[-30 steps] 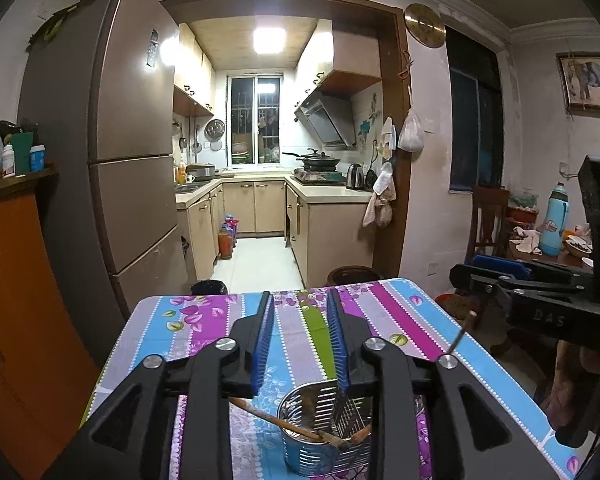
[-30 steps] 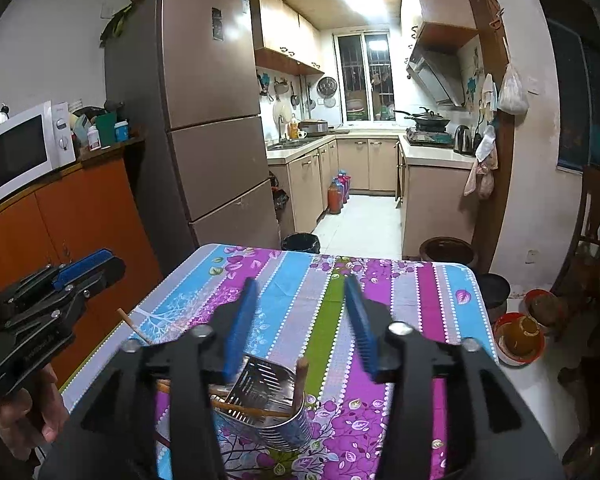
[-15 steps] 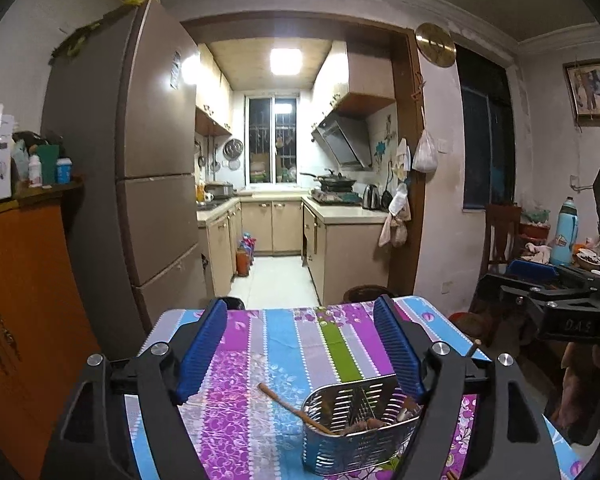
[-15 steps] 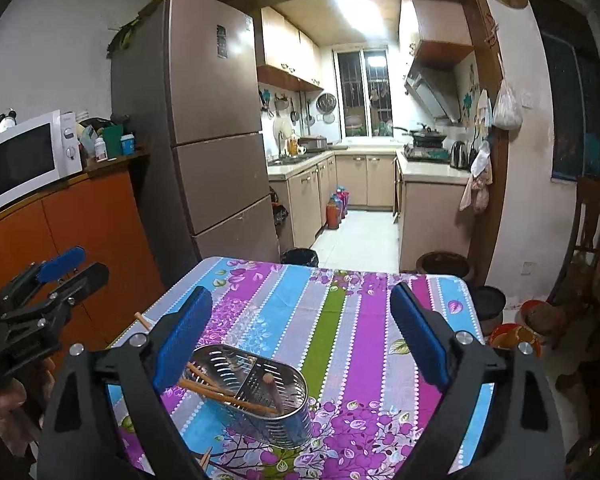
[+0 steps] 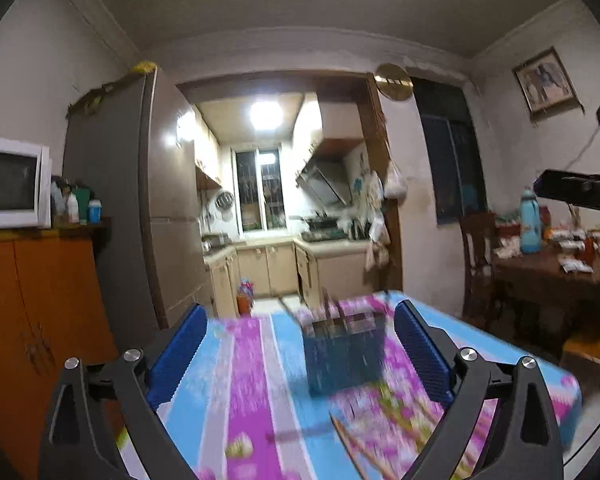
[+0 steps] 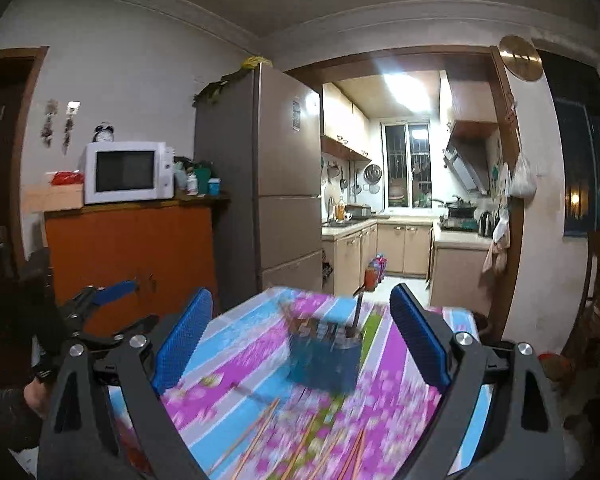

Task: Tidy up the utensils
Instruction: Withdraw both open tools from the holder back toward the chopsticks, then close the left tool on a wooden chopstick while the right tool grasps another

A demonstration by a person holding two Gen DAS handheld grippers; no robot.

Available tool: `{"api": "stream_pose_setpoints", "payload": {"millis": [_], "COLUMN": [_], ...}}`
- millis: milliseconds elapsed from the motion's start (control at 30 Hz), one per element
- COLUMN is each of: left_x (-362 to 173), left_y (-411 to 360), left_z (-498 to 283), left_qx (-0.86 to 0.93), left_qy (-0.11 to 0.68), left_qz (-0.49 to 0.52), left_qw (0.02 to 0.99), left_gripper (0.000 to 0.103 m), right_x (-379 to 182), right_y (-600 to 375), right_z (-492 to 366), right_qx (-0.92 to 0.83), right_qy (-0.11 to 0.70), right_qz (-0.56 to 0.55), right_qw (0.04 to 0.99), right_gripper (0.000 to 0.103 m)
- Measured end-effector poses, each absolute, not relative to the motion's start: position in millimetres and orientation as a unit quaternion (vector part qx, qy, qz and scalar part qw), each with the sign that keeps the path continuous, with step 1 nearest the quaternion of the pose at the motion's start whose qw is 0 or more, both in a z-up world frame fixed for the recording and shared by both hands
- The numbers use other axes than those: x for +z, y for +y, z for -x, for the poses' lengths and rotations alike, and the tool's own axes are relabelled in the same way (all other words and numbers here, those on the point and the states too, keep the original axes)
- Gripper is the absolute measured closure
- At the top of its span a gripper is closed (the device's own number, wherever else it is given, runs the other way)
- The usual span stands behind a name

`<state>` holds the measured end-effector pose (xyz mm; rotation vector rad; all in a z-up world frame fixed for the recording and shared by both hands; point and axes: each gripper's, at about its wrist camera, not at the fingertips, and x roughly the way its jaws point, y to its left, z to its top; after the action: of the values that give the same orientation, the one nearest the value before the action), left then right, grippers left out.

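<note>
Brown fridge (image 6: 276,184) beside a lit kitchen doorway, white microwave (image 6: 128,172) atop an orange cabinet (image 6: 132,256).

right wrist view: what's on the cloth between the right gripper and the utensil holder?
Loose wooden chopsticks lie on the tablecloth between the open right gripper and the blurred metal utensil holder, short of it. Right wrist view shows it best.

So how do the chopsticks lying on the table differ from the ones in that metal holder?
The loose wooden chopsticks lie flat on the striped floral tablecloth, scattered near the camera. Those in the perforated metal utensil holder stand up, sticking above its rim, farther back. Both sets look like plain brown sticks, though motion blur hides detail.
</note>
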<state>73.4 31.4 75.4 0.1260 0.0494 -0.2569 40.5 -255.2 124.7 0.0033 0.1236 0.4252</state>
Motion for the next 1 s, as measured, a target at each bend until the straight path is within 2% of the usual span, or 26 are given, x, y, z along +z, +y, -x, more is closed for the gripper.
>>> {"api": "stream_pose_setpoints", "payload": {"millis": [100,167,267,400,467,600,667,1000], "left_x": [35.9,11.5,-30.5,-79.2,-97.1,-117.3,-124.0,-133.9], "left_y": [30.3,28.5,23.9,15.8,10.5,4.8,2.4,-16.5], "left_z": [-61.1,-58.4,-53.2,-52.6,-51.1,-51.0,-52.4,-58.6], "left_qx": [-0.132,-0.133,-0.137,-0.154,-0.16,-0.16,-0.164,-0.173], "left_qy": [0.062,0.087,0.122,0.164,0.179,0.19,0.196,0.194], "left_qz": [-0.06,-0.055,-0.051,-0.053,-0.058,-0.068,-0.068,-0.084], "left_qw": [0.988,0.986,0.982,0.973,0.969,0.966,0.964,0.962], "left_gripper": [0.009,0.009,0.009,0.027,0.034,0.04,0.048,0.06], "right_x": [76.1,42.1,-12.7,-74.0,-91.9,-119.8,-124.9,-133.7], "right_y": [-251.0,-250.0,-243.3,-229.9,-222.9,-209.8,-207.9,-208.0], "right_z": [-17.2,-11.7,-7.6,-6.0,-6.2,-11.6,-13.2,-21.0], "right_qx": [0.189,0.179,0.157,0.138,0.134,0.131,0.124,0.11], "right_qy": [0.084,0.113,0.154,0.198,0.212,0.233,0.232,0.227], "right_qz": [-0.001,-0.017,-0.028,-0.028,-0.027,-0.019,-0.009,-0.001], "right_qw": [0.978,0.977,0.975,0.97,0.968,0.964,0.965,0.968], "right_gripper": [0.02,0.043,0.064,0.074,0.076,0.078,0.08,0.087]}}
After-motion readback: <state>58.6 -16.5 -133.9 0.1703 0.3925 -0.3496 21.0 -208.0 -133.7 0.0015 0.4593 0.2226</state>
